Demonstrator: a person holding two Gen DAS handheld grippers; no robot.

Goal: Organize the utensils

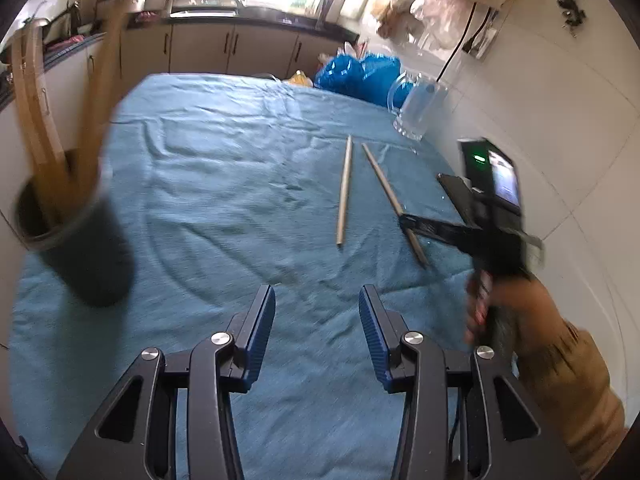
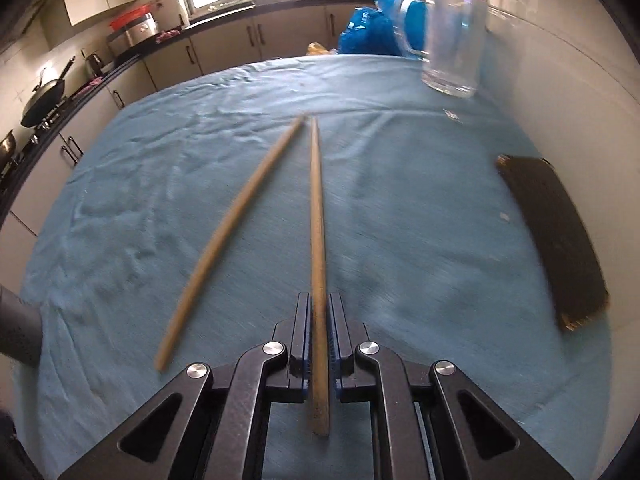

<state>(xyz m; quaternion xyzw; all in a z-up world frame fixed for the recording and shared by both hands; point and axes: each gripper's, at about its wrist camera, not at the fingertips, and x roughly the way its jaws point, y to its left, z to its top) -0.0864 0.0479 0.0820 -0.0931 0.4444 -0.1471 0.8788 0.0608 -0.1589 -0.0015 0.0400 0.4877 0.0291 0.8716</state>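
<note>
Chopsticks are what we sort: two long wooden ones lie on the blue cloth [image 2: 160, 200] that covers the table. Our right gripper [image 2: 319, 312] is clenched tight on one chopstick [image 2: 317, 208], w/ the stick running straight btwn its two blue pads and its back end poking out behind them. The other chopstick [image 2: 236, 220] lies loose just left of it; the far tips are nearly touching and the near ends are spread apart. Our left gripper [image 1: 317, 300] hangs over bare cloth w/ its fingers [image 1: 262, 320] apart and nothing btwn them. Far left stands a dark cup [image 1: 100, 256], blurry, w/ wooden utensils [image 1: 44, 128] sticking up out of it. At the far right edge of the cloth sits a clear glass mug [image 2: 454, 36]. A flat dark thing [image 2: 556, 232] lies near the right edge; we can't tell what it is.
</note>
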